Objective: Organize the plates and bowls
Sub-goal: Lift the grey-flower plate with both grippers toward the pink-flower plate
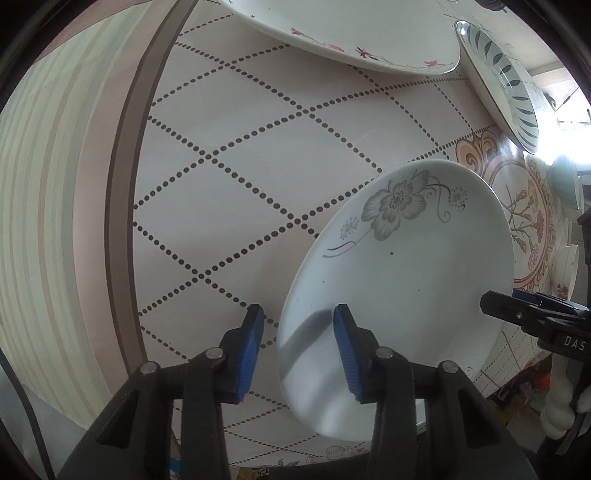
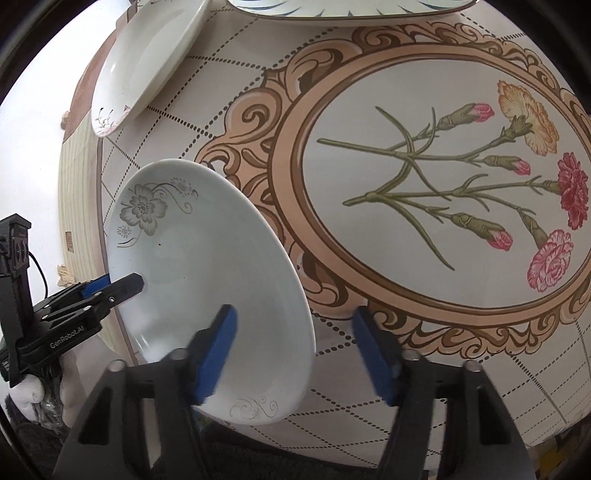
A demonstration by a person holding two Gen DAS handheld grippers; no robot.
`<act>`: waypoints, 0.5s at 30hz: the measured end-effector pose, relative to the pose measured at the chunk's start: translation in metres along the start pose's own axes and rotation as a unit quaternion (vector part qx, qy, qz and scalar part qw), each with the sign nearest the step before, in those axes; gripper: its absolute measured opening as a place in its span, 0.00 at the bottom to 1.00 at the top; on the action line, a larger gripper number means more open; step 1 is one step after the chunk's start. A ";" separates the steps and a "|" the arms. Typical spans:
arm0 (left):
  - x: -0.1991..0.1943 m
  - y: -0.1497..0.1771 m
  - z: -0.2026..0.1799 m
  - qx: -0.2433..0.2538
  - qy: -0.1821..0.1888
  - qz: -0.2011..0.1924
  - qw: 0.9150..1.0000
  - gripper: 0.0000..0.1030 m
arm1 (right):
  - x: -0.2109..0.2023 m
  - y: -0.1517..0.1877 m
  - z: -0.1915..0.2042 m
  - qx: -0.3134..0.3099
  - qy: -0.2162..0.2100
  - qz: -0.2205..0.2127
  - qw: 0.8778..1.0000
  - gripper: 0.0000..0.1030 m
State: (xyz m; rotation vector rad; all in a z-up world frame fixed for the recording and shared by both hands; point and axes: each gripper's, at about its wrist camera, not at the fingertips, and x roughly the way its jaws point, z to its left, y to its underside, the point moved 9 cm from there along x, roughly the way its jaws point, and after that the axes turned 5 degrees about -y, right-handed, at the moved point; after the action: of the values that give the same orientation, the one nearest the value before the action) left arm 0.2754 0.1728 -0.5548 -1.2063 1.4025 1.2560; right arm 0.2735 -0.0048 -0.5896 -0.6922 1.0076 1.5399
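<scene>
The patterned tablecloth [image 2: 424, 206] covers the table. On it, near the front edge, lies the grey-flower plate [image 1: 402, 280], with nothing on it (a few dark specks aside). The left gripper [image 1: 298, 325] straddles the plate's left rim, fingers apart. The right gripper [image 2: 293, 325] is spread wide around its right rim, gripping nothing. Behind sit a red-flower plate [image 1: 351, 33] and a leaf-pattern bowl [image 1: 506, 88].
</scene>
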 end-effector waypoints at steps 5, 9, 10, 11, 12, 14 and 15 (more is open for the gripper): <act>0.008 0.006 -0.004 -0.010 0.004 -0.009 1.000 0.28 | -0.001 0.000 -0.004 0.004 -0.009 0.000 1.000 0.20; 0.002 0.018 -0.007 -0.008 -0.005 -0.014 1.000 0.27 | -0.001 0.001 -0.002 -0.003 -0.006 -0.006 1.000 0.20; 0.002 0.017 -0.009 -0.008 -0.008 -0.014 1.000 0.27 | 0.000 0.001 -0.002 -0.003 -0.009 -0.006 1.000 0.19; 0.000 0.018 -0.013 -0.006 -0.011 -0.015 1.000 0.27 | 0.000 0.001 -0.003 -0.002 -0.011 -0.008 1.000 0.19; -0.001 0.019 -0.014 -0.005 -0.012 -0.017 1.000 0.26 | 0.000 -0.002 -0.005 -0.003 -0.012 -0.010 1.000 0.19; -0.011 0.016 -0.016 -0.003 -0.013 -0.018 1.000 0.24 | -0.001 -0.002 -0.007 -0.007 -0.014 -0.010 1.000 0.18; -0.012 0.016 -0.018 -0.003 -0.013 -0.020 1.000 0.24 | -0.005 -0.001 -0.012 -0.006 -0.017 -0.009 1.000 0.18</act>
State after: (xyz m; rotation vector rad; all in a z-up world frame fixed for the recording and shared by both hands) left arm 0.2613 0.1562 -0.5383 -1.2114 1.3504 1.2443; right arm 0.2747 -0.0174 -0.5916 -0.6807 0.9654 1.5377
